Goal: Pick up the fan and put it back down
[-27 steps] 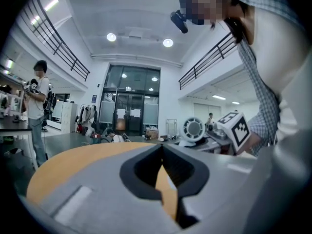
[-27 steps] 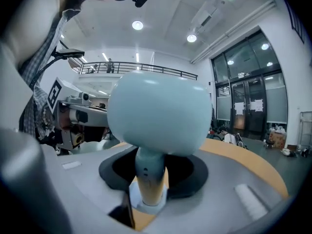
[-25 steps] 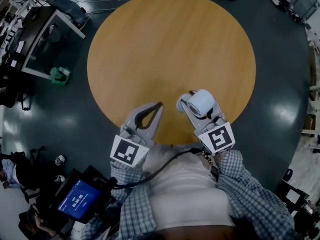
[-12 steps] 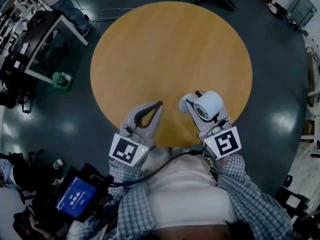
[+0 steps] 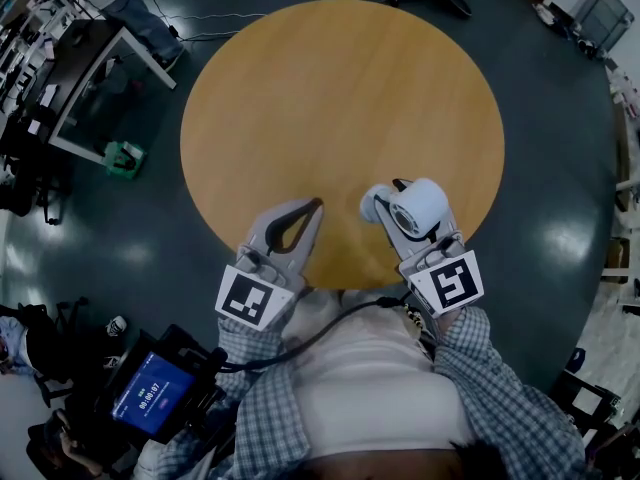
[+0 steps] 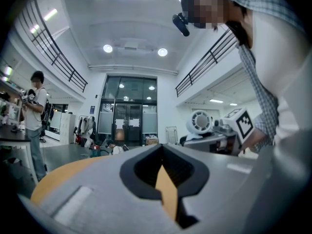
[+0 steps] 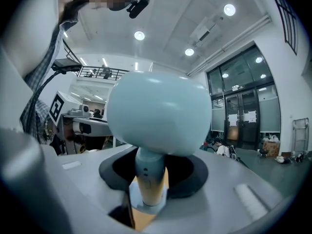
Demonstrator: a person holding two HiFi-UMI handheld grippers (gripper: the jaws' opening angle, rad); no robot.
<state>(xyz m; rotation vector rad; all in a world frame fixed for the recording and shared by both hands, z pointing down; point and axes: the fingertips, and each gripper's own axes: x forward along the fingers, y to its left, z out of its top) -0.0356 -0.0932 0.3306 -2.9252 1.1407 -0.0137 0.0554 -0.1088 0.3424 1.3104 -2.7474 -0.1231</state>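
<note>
Over the near edge of the round wooden table (image 5: 340, 88), the right gripper (image 5: 388, 196) is clamped on the stem of the small white fan (image 5: 418, 208). Just left of it, the left gripper (image 5: 316, 206) has its jaws pressed together.

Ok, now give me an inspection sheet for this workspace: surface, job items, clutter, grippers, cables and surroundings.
Surface: round wooden table, top bare apart from the fan.
Job's things: white fan, its stem between the right gripper's jaws, over the table's near part; whether its base touches the wood is unclear.
Clutter: nothing seen on the table.
Grippers: right gripper closed on the fan's stem; left gripper shut and empty, beside it.
Cables: dark cable across the person's front; thin ones on the floor beyond the table.
Surroundings: dark glossy floor, desk, green object on the floor, blue-lit screen.
</note>
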